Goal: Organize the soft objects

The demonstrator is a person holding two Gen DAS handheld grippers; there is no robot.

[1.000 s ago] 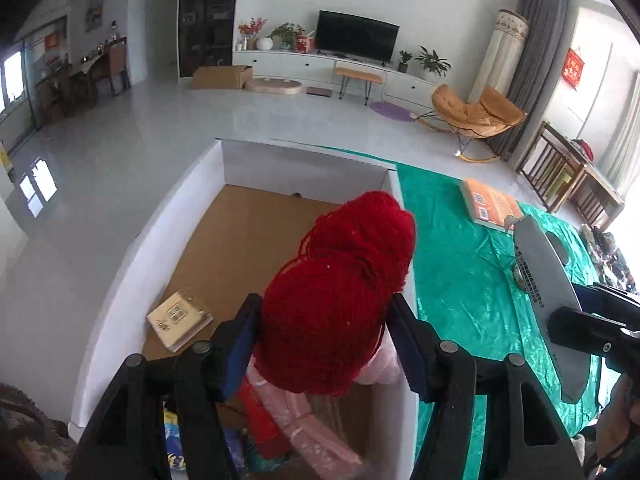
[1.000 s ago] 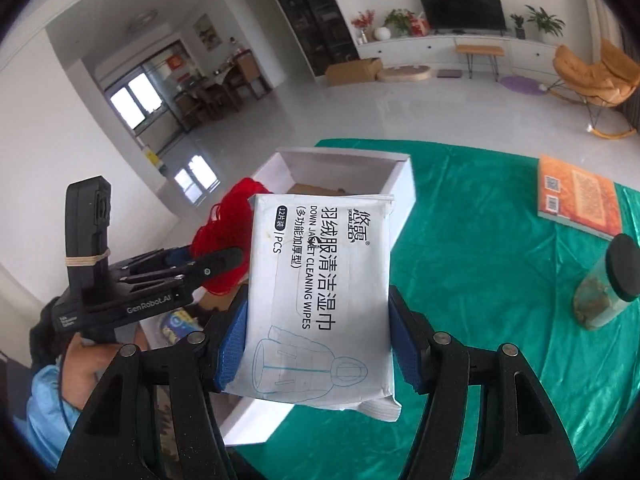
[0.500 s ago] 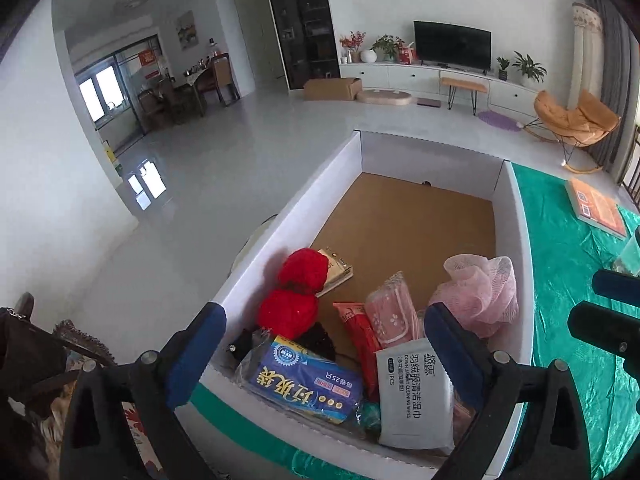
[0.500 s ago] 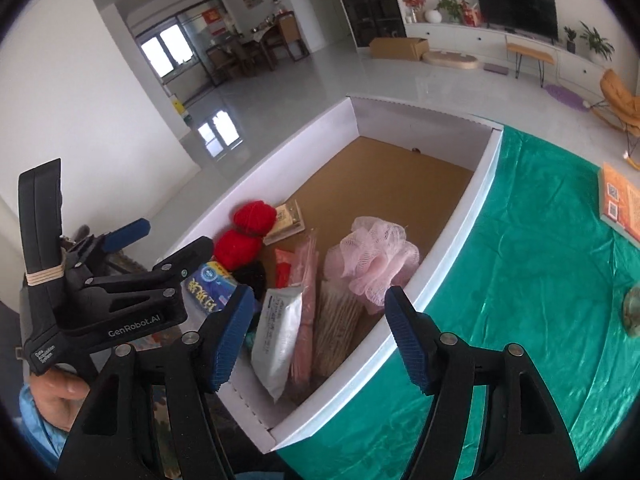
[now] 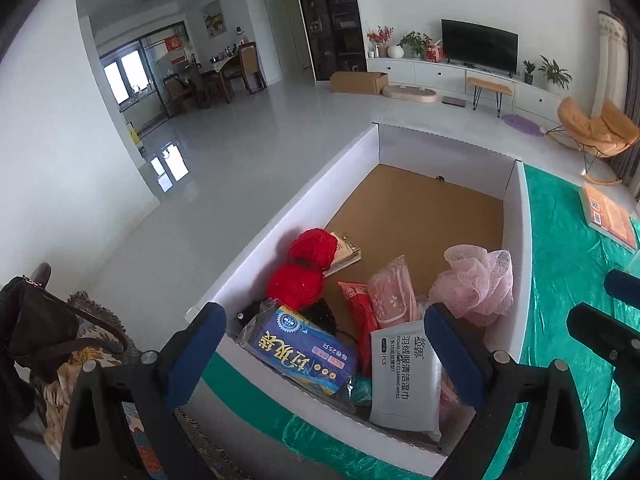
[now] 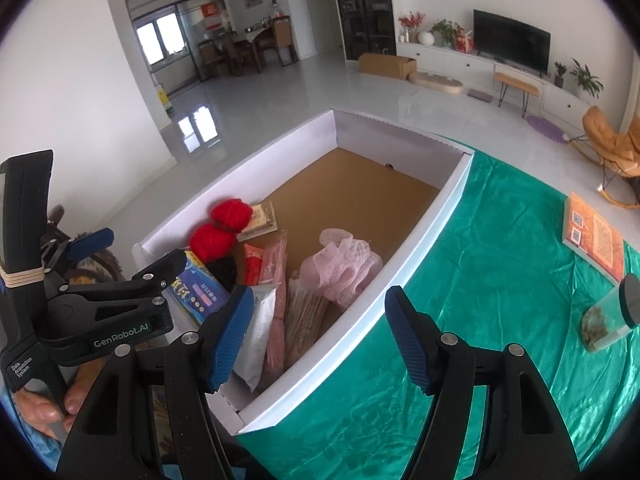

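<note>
A white cardboard box with a brown floor stands on the green cloth. In it lie red yarn, a pink mesh puff, a white wipes pack, a blue packet, a pink pouch and a red packet. My left gripper is open and empty above the box's near end. My right gripper is open and empty over the box's near right wall.
A small booklet lies in the box beside the yarn. On the green cloth lie an orange book and a dark-lidded jar. A bag on a chair is at the left.
Both grippers opened and drew back: the left let the red yarn go into the box, the right let the white wipes pack go into it.
</note>
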